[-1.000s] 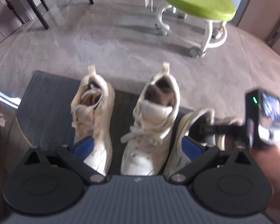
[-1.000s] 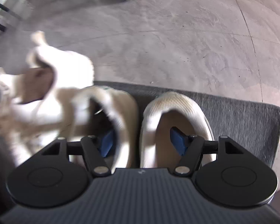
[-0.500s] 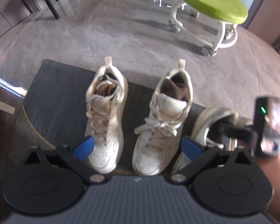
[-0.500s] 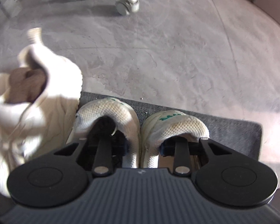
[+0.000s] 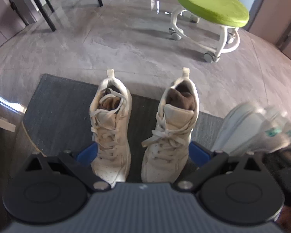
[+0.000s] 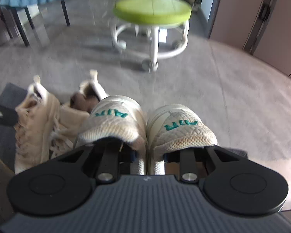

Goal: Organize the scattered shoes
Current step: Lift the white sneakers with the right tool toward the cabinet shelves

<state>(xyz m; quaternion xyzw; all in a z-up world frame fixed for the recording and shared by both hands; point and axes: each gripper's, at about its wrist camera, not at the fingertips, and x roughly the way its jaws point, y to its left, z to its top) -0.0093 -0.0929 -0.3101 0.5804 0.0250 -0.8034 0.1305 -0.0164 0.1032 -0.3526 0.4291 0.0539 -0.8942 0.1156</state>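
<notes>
Right gripper [image 6: 146,155] clenched on a pair of mesh slip-on shoes [image 6: 145,128], one finger inside each, the pair held above the dark mat [image 5: 58,106]. Left gripper [image 5: 143,152] released above two white high-top sneakers [image 5: 145,128] set on the mat

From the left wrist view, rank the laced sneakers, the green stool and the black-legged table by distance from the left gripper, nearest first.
1. Laced sneakers, on the mat just ahead of the left gripper.
2. Green stool, far right.
3. Black-legged table, far left; close to the stool's range.
</notes>
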